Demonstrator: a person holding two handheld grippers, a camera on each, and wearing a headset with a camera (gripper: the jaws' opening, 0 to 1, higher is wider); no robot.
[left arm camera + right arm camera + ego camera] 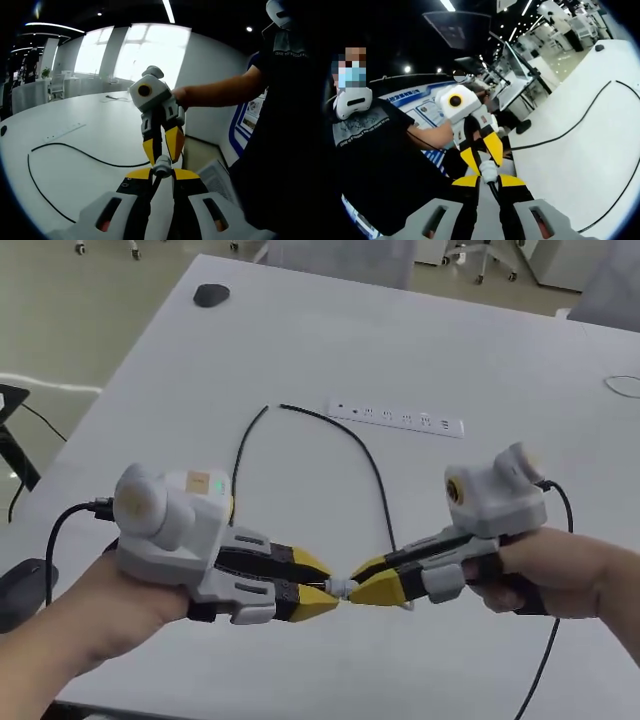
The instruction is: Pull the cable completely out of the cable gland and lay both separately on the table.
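The two grippers meet tip to tip just above the near edge of the white surface (480, 350), and the cable gland (342, 588) sits right at the meeting point. It is a small pale piece, held off the surface.

The left gripper (328, 592), in the person's left hand (110, 610), has its yellow-tipped fingers (140, 174) drawn together on the cable gland. In the left gripper view the cable gland sits at the very ends of those fingers, one on each side.

The right gripper (358, 582), in the right hand (560, 575), comes in from the opposite side. Its fingers (512, 180) are pinched on the black cable (372, 472) just behind the cable gland. In the right gripper view the cable comes out of the cable gland and passes down between that gripper's own fingers. The cable is still seated in the cable gland.

From the grippers the cable lies on the surface, curving away toward a white power strip (395, 417). Just short of it the cable bends sharply, and a second run comes back toward the left gripper (its far end is hidden behind that gripper's body).

A dark rounded object (211, 295), possibly a mouse, lies near the far corner of the surface, well apart from everything else.
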